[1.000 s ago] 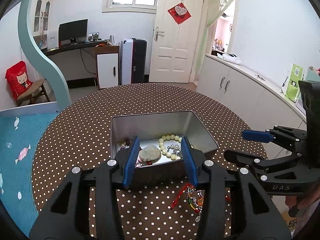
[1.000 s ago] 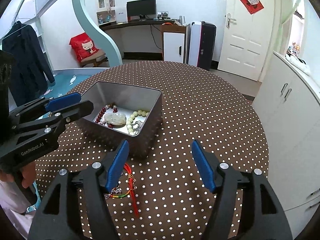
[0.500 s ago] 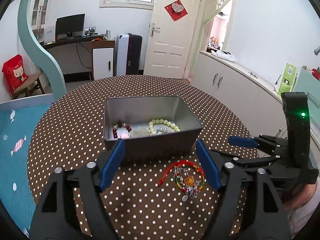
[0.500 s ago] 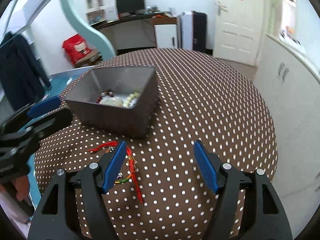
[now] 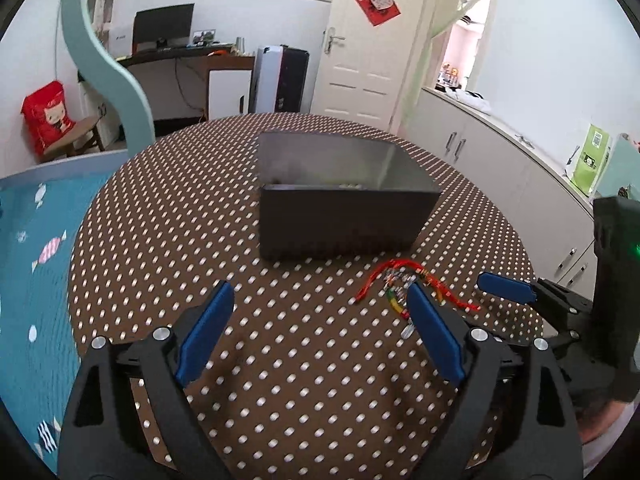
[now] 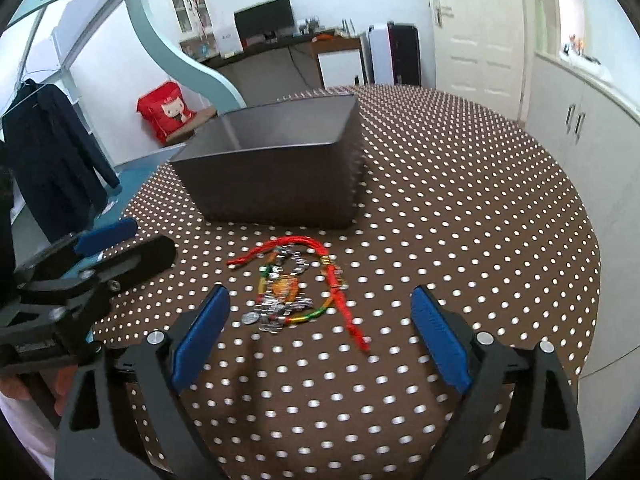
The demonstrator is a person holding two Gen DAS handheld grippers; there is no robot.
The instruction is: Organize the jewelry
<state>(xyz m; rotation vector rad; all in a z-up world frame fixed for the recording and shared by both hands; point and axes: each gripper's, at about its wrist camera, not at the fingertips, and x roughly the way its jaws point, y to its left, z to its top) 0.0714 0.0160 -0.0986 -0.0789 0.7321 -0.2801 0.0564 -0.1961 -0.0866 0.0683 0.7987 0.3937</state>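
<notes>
Red-corded charm bracelet (image 6: 298, 286) is light and limp; pinch its central charm cluster, your right hand-held gripper (image 6: 320, 332) having just opened wide, empty.

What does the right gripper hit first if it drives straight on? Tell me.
Most likely the red cord bracelet, lying on the polka-dot tablecloth ahead of the right gripper, slightly off-centre between its open jaws. The metal tin stands beyond it. Depth is hard to judge; it could touch cloth first.
</notes>
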